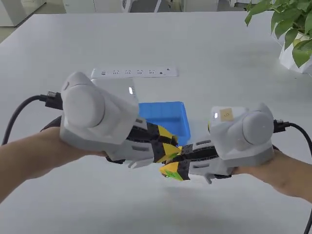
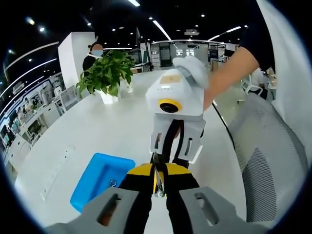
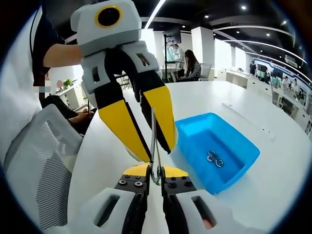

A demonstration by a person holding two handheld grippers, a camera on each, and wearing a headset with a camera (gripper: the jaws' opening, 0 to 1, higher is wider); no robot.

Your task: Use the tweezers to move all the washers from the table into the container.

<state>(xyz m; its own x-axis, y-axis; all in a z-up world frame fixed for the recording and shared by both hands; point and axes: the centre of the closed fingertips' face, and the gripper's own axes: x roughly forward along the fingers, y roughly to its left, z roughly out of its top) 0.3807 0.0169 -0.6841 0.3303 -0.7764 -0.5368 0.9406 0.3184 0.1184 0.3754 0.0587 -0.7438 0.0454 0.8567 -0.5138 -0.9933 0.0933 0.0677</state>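
The thin metal tweezers (image 3: 154,146) stand between two grippers that face each other tip to tip. My right gripper (image 3: 155,176) is shut on the tweezers' lower end, and my left gripper (image 3: 158,148) closes its yellow fingers (image 3: 127,127) around them from above. In the left gripper view my left gripper (image 2: 157,181) pinches the tweezers (image 2: 157,187), with the right gripper (image 2: 171,146) straight ahead. In the head view the left gripper (image 1: 173,149) and right gripper (image 1: 168,171) meet in front of the blue container (image 1: 163,117). A few washers (image 3: 214,158) lie inside the container (image 3: 229,165).
A white power strip (image 1: 134,72) lies behind the container on the white table (image 1: 195,58). A potted plant (image 1: 287,24) stands at the far right corner. A mesh office chair (image 3: 48,161) is beside the table, and people sit at desks in the background.
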